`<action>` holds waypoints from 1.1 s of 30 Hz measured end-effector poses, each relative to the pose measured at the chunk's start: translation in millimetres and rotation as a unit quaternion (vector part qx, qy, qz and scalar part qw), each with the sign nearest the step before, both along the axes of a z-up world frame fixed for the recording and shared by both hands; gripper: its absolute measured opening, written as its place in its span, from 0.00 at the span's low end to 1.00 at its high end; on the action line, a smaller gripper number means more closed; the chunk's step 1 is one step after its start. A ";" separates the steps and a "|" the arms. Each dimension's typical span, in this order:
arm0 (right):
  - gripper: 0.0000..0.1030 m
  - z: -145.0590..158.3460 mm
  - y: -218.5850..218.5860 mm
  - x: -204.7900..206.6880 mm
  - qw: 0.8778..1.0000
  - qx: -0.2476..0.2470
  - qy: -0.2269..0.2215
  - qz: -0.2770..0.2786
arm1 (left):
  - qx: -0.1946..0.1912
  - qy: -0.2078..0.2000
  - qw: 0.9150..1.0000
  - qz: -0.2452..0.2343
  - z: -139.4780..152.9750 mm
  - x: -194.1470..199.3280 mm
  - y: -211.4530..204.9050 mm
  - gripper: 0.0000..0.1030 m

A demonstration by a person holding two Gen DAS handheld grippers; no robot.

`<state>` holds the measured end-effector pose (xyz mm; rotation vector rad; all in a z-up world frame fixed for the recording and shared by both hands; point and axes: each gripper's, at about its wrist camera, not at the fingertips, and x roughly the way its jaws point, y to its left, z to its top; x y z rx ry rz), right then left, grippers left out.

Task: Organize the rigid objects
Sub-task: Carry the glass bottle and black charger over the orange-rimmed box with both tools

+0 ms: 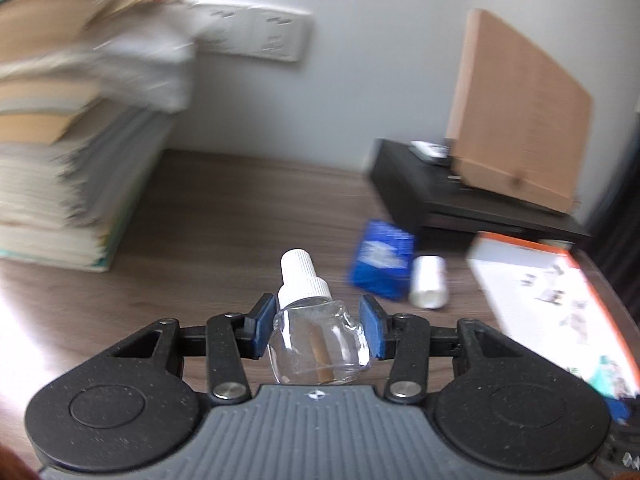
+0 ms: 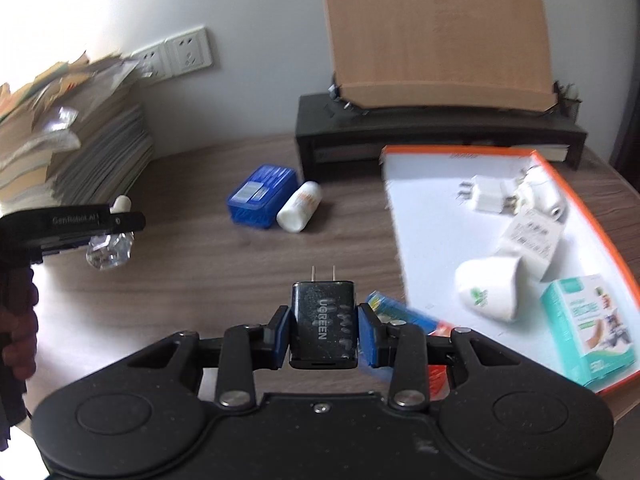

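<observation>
My left gripper (image 1: pixel 318 330) is shut on a clear glass bottle (image 1: pixel 318 344) with a white ribbed cap, held above the wooden desk. The right wrist view shows that same bottle (image 2: pixel 109 251) at far left, under the left gripper (image 2: pixel 102 236). My right gripper (image 2: pixel 323 330) is shut on a black charger plug (image 2: pixel 323 320), prongs pointing away. An orange-rimmed white tray (image 2: pixel 432 208) lies to the right with white plugs (image 2: pixel 490 196), a white cup (image 2: pixel 490 288) and a teal box (image 2: pixel 592 328) in it. The tray (image 1: pixel 516 276) also shows in the left wrist view.
A blue box (image 2: pixel 262 194) and a white tube (image 2: pixel 300 206) lie mid-desk, seen too as the blue box (image 1: pixel 382 266) and white tube (image 1: pixel 428 282). A tall stack of books (image 2: pixel 72 148) stands left. A black stand (image 2: pixel 400 136) holds a wooden board (image 2: pixel 436 32). A blue-orange pack (image 2: pixel 404 316) lies by the tray.
</observation>
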<state>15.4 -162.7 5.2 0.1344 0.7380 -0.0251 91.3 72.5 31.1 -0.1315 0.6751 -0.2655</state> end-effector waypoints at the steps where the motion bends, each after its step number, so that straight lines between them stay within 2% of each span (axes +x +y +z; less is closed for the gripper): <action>1: 0.43 4.3 -8.3 -1.4 1.000 0.000 -0.006 -0.005 | -0.003 -0.004 1.000 -0.009 3.0 -2.6 -9.5 0.45; 8: 0.43 23.7 -85.3 -6.8 0.999 0.007 -0.036 -0.027 | -0.018 -0.009 0.998 -0.052 11.4 -18.9 -92.1 0.45; 14: 0.43 33.7 -148.7 -1.8 0.999 0.012 -0.049 -0.006 | -0.018 -0.010 0.998 -0.053 18.4 -24.5 -169.9 0.45; 20: 0.43 40.8 -191.9 12.2 0.998 0.015 -0.059 0.028 | -0.014 -0.016 0.999 -0.039 24.7 -21.6 -229.9 0.45; 27: 0.43 44.1 -215.2 29.3 0.997 0.026 -0.061 0.044 | 0.012 -0.002 1.000 -0.019 27.8 -11.1 -265.8 0.45; 33: 0.43 50.4 -217.2 40.4 0.996 0.037 -0.065 0.038 | 0.034 0.002 0.999 -0.016 32.4 -4.6 -270.1 0.45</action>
